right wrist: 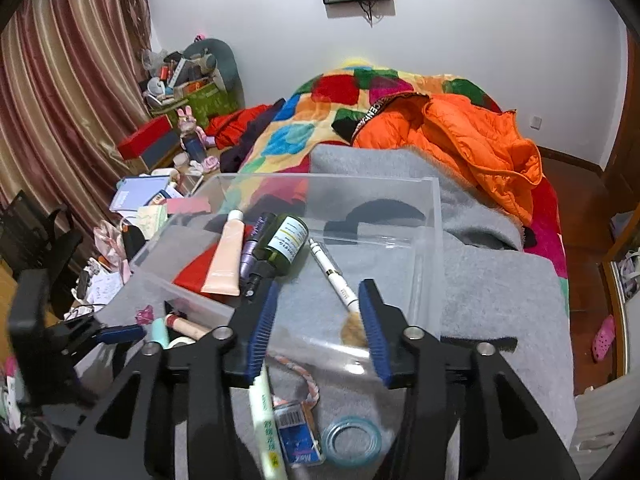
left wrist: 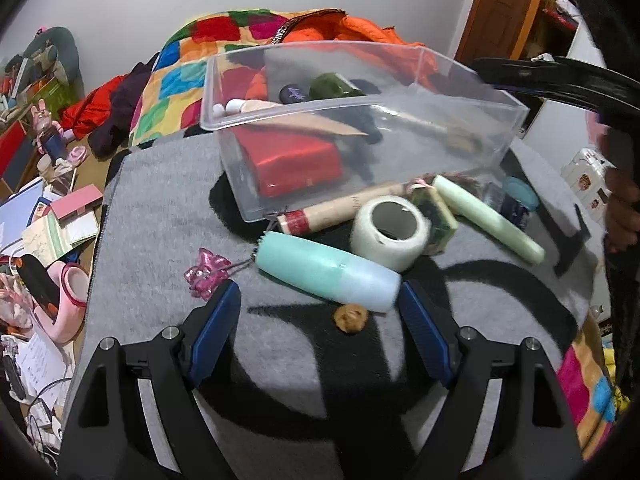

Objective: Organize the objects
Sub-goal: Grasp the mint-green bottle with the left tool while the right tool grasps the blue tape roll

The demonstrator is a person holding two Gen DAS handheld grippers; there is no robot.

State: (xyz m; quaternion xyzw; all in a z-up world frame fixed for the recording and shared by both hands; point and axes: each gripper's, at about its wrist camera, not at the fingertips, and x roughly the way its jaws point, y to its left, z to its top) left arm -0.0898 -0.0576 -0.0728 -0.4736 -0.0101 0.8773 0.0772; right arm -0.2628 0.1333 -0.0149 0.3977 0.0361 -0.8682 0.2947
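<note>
A clear plastic bin [left wrist: 508,132] [right wrist: 434,216] stands on a grey mat [left wrist: 160,208]. It holds a red box [left wrist: 296,164], a peach tube [right wrist: 226,256], a dark green bottle [right wrist: 280,246] and a brush pen [right wrist: 332,276]. My left gripper [left wrist: 320,300] is open, its fingertips either side of a teal cylinder [left wrist: 328,276] with a pink charm [left wrist: 206,274]. Near it lie a white tape roll [left wrist: 390,232], a pale green tube [left wrist: 488,218] and a rolled paper [left wrist: 344,210]. My right gripper [right wrist: 318,300] is open and empty above the bin's near end.
A small tan button-like piece [left wrist: 351,318] lies between my left fingers. A blue ring lid [right wrist: 352,438] and a blue card pack [right wrist: 298,436] lie before the bin. A colourful quilt [right wrist: 320,120] and orange jacket [right wrist: 460,132] lie behind. Clutter [left wrist: 52,220] fills the left floor.
</note>
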